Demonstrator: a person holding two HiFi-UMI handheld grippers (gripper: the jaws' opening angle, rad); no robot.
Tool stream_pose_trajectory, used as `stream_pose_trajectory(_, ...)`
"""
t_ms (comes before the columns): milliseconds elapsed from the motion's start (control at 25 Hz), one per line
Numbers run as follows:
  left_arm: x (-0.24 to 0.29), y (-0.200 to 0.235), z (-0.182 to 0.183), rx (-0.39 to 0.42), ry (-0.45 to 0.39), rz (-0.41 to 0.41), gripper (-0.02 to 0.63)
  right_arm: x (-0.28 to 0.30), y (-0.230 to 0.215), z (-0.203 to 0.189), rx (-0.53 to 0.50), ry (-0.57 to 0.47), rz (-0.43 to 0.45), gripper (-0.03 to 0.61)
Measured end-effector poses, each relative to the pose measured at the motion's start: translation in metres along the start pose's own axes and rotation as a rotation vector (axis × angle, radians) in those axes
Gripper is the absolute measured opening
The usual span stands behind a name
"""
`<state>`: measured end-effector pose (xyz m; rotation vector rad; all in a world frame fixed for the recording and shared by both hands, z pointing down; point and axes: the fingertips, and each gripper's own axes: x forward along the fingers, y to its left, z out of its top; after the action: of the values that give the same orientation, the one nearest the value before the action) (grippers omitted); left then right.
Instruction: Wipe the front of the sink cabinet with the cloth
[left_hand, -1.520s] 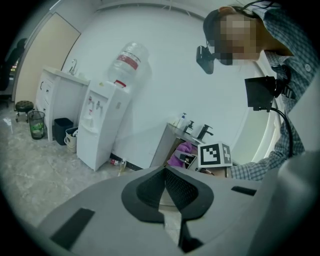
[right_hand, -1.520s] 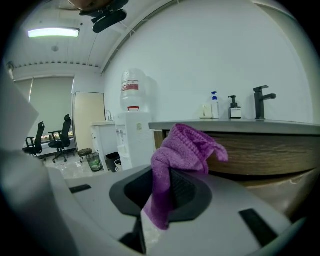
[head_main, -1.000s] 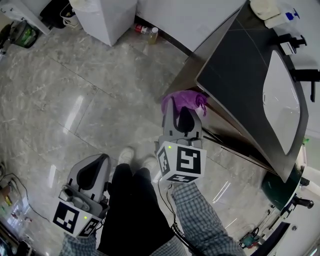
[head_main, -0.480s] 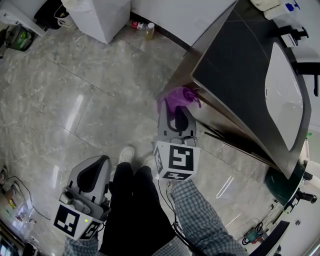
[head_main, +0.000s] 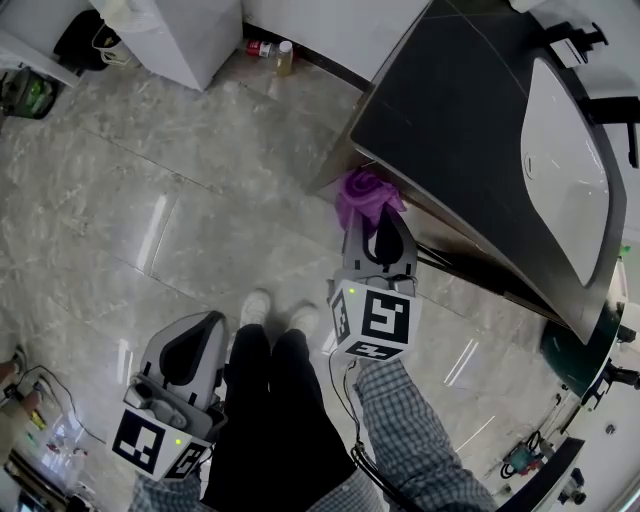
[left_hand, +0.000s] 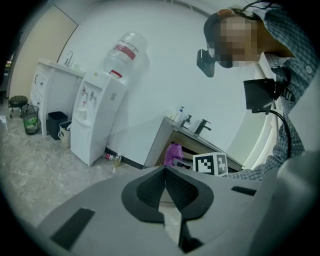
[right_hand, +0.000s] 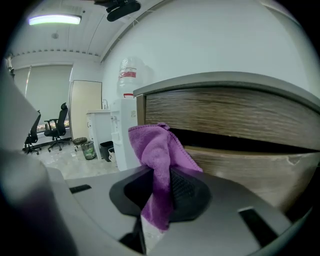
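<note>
The purple cloth (head_main: 365, 194) (right_hand: 157, 150) is bunched between the jaws of my right gripper (head_main: 378, 222) (right_hand: 161, 185), which is shut on it. The cloth sits against the wooden front of the sink cabinet (right_hand: 235, 135) near its left corner, just under the dark countertop (head_main: 450, 130). A dark gap runs across the cabinet front between two wood panels. My left gripper (head_main: 190, 345) (left_hand: 164, 186) hangs low by the person's left leg, shut with nothing in it. From the left gripper view, the cloth (left_hand: 173, 152) and cabinet (left_hand: 172, 142) show in the distance.
A white basin (head_main: 565, 170) is set in the countertop with black taps (head_main: 600, 115) behind. A white water dispenser (left_hand: 97, 117) stands left of the cabinet, with a bottle (head_main: 284, 58) on the floor by the wall. The person's shoes (head_main: 275, 310) stand on grey marble tiles.
The right gripper has carried the cloth rightward along the cabinet front, after a short shift left. The left gripper has stayed low and still.
</note>
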<state>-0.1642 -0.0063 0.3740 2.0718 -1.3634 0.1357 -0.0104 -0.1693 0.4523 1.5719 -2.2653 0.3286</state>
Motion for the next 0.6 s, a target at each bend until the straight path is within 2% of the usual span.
stream_pose_trajectory(600, 0.029, -0.044, -0.007, 0.052, 0.045, -0.091, 0.012, -0.041, -0.076, -0.014, 0.050, -0.009, -0.134, 0.077)
